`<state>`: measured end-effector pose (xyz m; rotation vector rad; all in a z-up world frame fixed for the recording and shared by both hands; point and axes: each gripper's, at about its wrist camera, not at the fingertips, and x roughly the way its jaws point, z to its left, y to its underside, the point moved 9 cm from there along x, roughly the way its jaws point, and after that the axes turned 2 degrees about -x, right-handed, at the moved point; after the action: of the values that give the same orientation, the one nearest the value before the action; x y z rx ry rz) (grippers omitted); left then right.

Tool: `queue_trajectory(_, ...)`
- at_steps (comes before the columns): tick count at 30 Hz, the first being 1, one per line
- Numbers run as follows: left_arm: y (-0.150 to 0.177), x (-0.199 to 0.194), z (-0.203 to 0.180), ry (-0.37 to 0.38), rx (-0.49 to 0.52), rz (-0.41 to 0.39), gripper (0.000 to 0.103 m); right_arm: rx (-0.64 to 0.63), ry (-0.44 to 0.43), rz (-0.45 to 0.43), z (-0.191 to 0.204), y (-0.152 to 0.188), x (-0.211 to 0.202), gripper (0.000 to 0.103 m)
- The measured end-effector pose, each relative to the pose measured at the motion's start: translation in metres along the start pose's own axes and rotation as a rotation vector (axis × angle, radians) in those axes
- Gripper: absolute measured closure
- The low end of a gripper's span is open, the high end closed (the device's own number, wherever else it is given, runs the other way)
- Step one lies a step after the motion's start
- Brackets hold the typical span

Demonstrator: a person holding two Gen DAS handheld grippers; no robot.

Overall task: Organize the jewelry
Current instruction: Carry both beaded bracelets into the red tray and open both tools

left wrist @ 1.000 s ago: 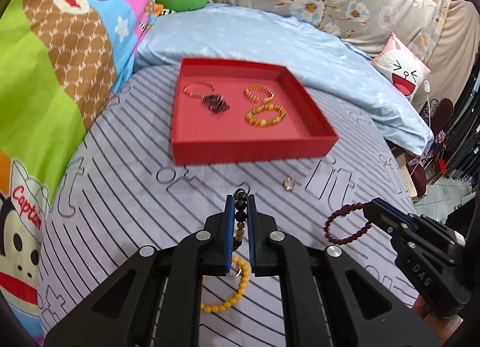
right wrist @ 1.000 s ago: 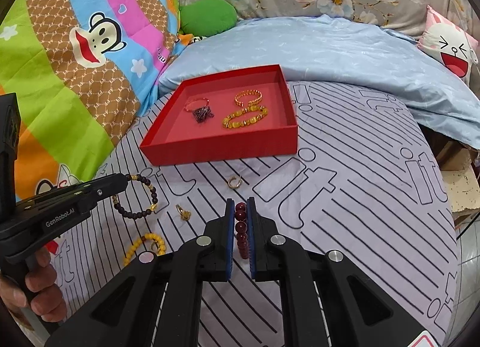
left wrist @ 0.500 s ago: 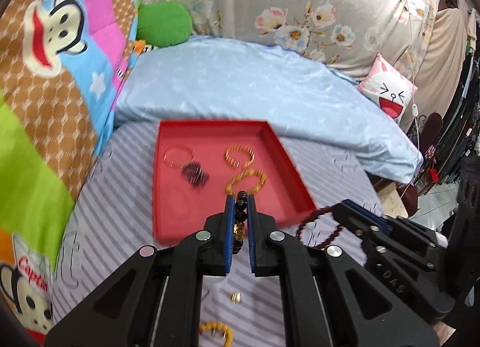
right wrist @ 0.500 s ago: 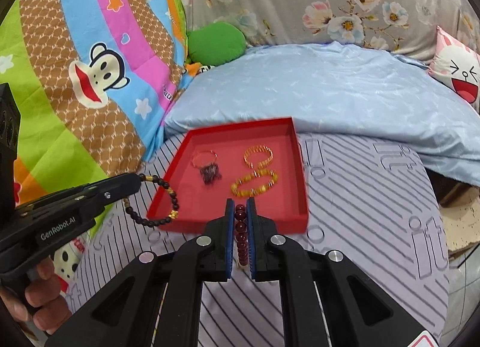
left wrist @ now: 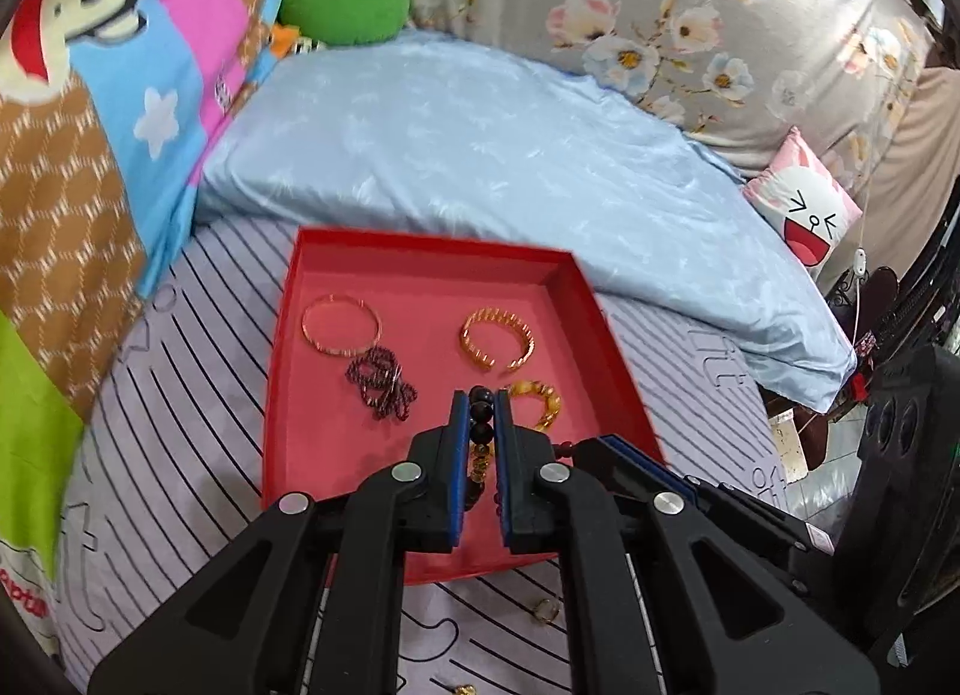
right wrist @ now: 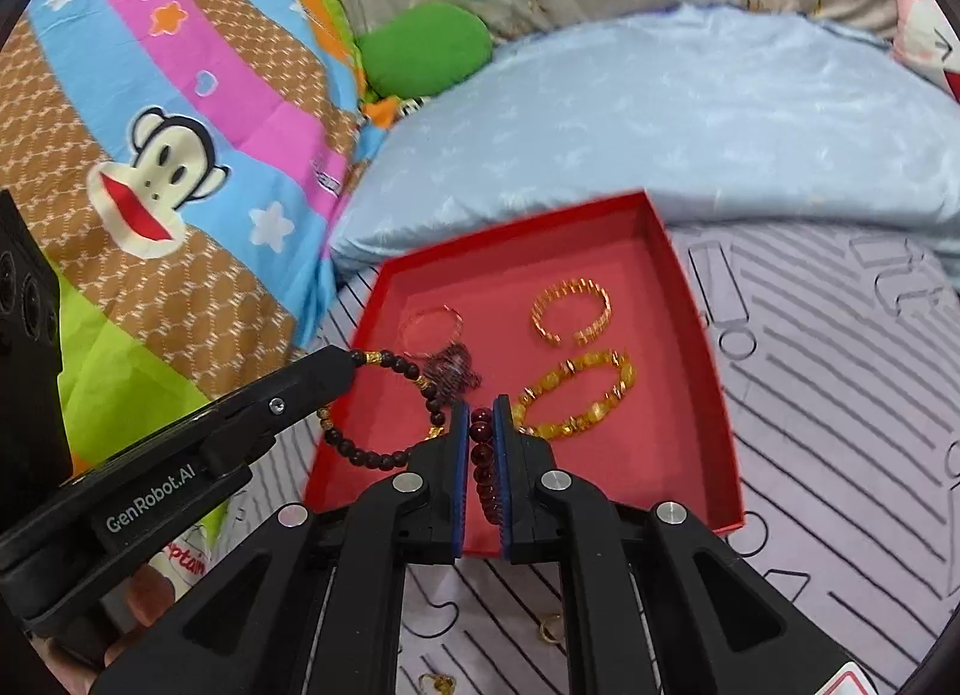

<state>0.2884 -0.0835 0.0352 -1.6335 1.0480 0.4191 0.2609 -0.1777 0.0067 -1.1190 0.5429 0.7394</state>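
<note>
Our left tool (right wrist: 354, 362), marked "GenRobot.AI", grips a dark bead bracelet (right wrist: 384, 395); our right tool (right wrist: 481, 419) pinches a maroon bead bracelet (right wrist: 483, 455) over the red tray (right wrist: 708, 395)

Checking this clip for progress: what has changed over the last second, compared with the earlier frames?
Both grippers travelled from the striped sheet to over the red cardboard tray. The left gripper carried its dark brown beaded bracelet, the right gripper its dark red beaded bracelet. Jaws stayed shut; nothing released. The four pieces in the tray and the small gold ring on the sheet did not move.
</note>
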Motion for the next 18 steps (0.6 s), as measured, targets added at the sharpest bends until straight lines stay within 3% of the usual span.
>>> queue_trajectory(4, 0.018, 0.027, 0.027, -0.042, -0.027, 0.059, 0.095, -0.023, 0.075, 0.041, -0.015, 0.011, 0.019, 0.095)
queue_trajectory(9, 0.029, 0.038, 0.05, -0.092, -0.034, 0.077, 0.095, -0.046, 0.147, 0.038, -0.031, 0.016, 0.023, 0.094)
queue_trajectory(11, 0.029, 0.038, 0.057, -0.131, -0.034, 0.067, 0.095, -0.047, 0.164, 0.02, -0.034, 0.014, 0.02, 0.086)
queue_trajectory(14, 0.027, 0.035, 0.064, -0.172, -0.042, 0.047, 0.078, -0.047, 0.176, -0.007, -0.035, 0.015, 0.013, 0.068)
queue_trajectory(18, 0.027, 0.03, 0.065, -0.178, -0.049, 0.034, 0.068, -0.062, 0.183, -0.022, -0.033, 0.016, 0.006, 0.064)
